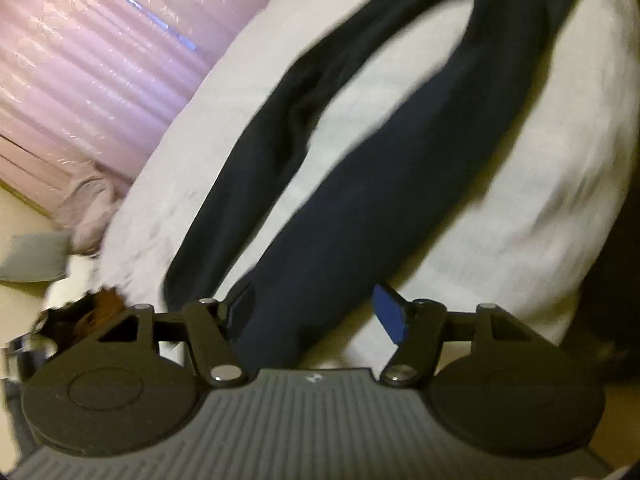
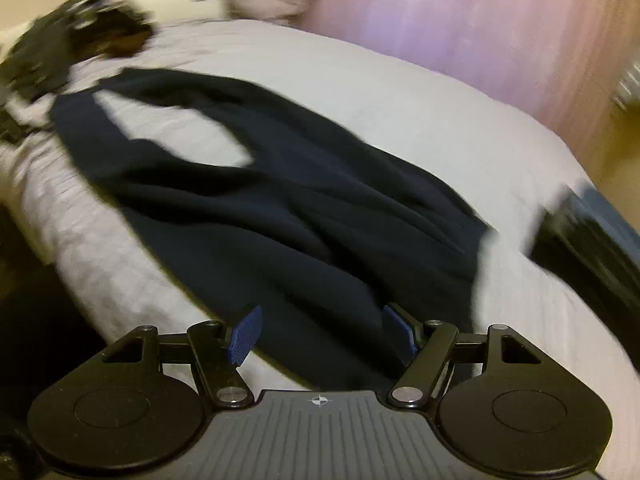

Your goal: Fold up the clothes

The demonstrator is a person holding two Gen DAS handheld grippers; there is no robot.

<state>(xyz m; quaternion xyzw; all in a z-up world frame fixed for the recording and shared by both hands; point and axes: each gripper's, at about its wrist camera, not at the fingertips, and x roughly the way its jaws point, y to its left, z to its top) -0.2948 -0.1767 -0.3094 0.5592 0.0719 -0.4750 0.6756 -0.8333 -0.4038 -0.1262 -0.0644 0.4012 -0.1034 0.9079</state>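
A pair of dark navy trousers [image 1: 360,184] lies on a white bed [image 1: 520,200], its two legs spread apart in the left wrist view. My left gripper [image 1: 316,316] hovers over the near end of the right-hand leg; the blue pads [image 1: 390,316] stand apart and do not press the cloth. In the right wrist view the same trousers [image 2: 304,216] run across the bed [image 2: 400,92], bunched in folds near me. My right gripper [image 2: 323,332] is over the near edge of the cloth with its jaws wide, pads [image 2: 246,334] clear of it. Both views are blurred.
A pile of dark patterned clothes [image 2: 80,28] sits at the far left corner of the bed and shows as the pile [image 1: 80,320] at the lower left in the left wrist view. A pink curtain [image 1: 80,60] hangs behind. A dark object [image 2: 592,248] lies beyond the bed's right edge.
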